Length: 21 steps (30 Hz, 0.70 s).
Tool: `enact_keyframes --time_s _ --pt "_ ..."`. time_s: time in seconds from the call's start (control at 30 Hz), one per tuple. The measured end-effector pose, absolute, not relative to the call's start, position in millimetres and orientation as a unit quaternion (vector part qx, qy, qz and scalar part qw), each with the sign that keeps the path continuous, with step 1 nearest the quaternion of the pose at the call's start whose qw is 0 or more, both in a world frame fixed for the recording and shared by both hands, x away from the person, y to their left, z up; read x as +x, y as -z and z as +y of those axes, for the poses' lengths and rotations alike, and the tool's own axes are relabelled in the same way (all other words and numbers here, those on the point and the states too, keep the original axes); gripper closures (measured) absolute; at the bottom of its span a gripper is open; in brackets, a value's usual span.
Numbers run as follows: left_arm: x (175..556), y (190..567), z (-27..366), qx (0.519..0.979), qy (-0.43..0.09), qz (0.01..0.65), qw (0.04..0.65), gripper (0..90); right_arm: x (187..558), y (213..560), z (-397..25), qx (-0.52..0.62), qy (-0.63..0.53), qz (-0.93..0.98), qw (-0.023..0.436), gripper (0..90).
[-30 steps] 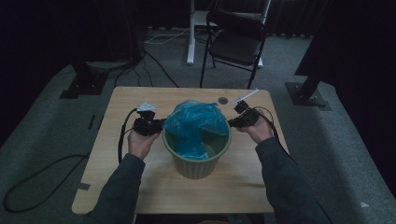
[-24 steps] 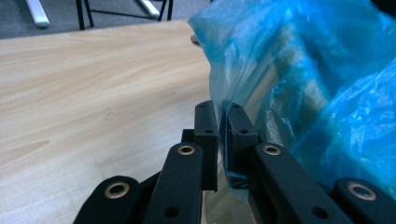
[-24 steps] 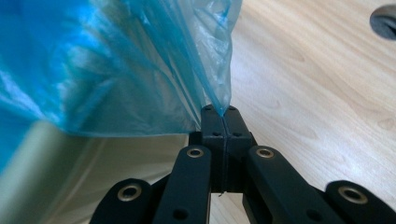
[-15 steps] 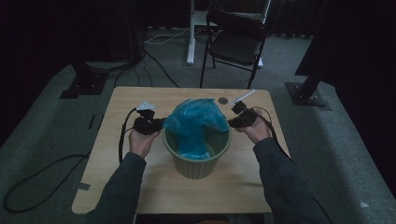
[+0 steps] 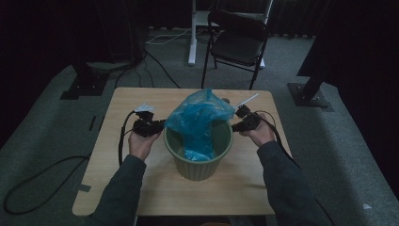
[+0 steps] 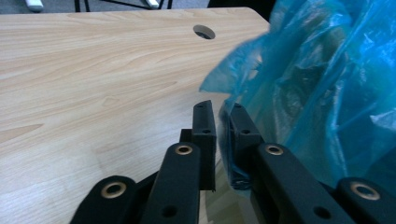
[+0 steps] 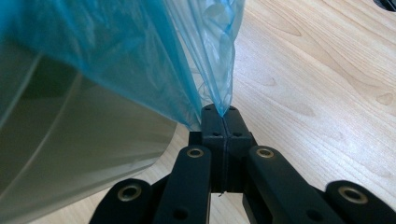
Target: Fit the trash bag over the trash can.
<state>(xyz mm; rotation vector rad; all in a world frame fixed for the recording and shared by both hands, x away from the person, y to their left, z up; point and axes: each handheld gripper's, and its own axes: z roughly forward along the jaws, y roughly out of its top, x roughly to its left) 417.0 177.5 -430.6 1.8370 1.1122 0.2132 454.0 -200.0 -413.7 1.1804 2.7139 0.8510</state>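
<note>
A pale green bin (image 5: 200, 165) stands mid-table, and a blue plastic bag (image 5: 200, 115) hangs into it and bulges up over its far rim. At the bin's left rim, my left gripper (image 5: 151, 126) pinches the bag's edge. In the left gripper view the film (image 6: 327, 84) runs down between the nearly closed jaws of that gripper (image 6: 223, 116). At the bin's right rim, my right gripper (image 5: 242, 120) holds the bag's other side. In the right gripper view this gripper (image 7: 223, 112) is shut tight on a bunched corner of the bag (image 7: 116, 46), beside the bin's wall (image 7: 70, 140).
The wooden table (image 5: 141, 188) has a round cable hole (image 6: 204, 31) near its far edge. A black folding chair (image 5: 240, 42) and a white desk leg (image 5: 192, 33) stand behind the table. Cables lie on the grey floor at the left (image 5: 42, 174).
The bag has been drawn up and towards the far rim, so more of the bin's inside shows. Both hands have shifted only slightly.
</note>
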Motion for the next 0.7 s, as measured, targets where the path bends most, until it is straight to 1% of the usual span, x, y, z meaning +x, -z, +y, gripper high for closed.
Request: enact_keyframes --time_s 0.07,0.13,0.27,0.43,0.53,0.6,0.7 --pt "415 429 182 0.743 -0.087 0.456 0.483 80.1 452 411 -204 0.381 -0.283 0.880 0.031 90.0" --pt "412 425 187 0.736 -0.091 0.453 0.494 74.5 449 406 -207 0.372 -0.298 0.878 0.036 90.0" --pt "403 412 194 0.733 -0.109 0.441 0.507 70.7 446 394 -213 0.363 -0.334 0.869 0.046 86.0" --pt "398 401 199 0.719 -0.107 0.437 0.530 64.6 442 385 -216 0.359 -0.344 0.866 0.055 83.3" --pt "400 400 198 0.718 -0.101 0.434 0.534 61.9 441 380 -219 0.361 -0.355 0.860 0.066 78.1" --pt "401 399 198 0.716 -0.103 0.437 0.534 59.6 441 375 -221 0.361 -0.368 0.854 0.070 76.2" --pt "403 397 199 0.704 -0.099 0.445 0.544 56.6 441 367 -222 0.359 -0.380 0.849 0.082 71.7"
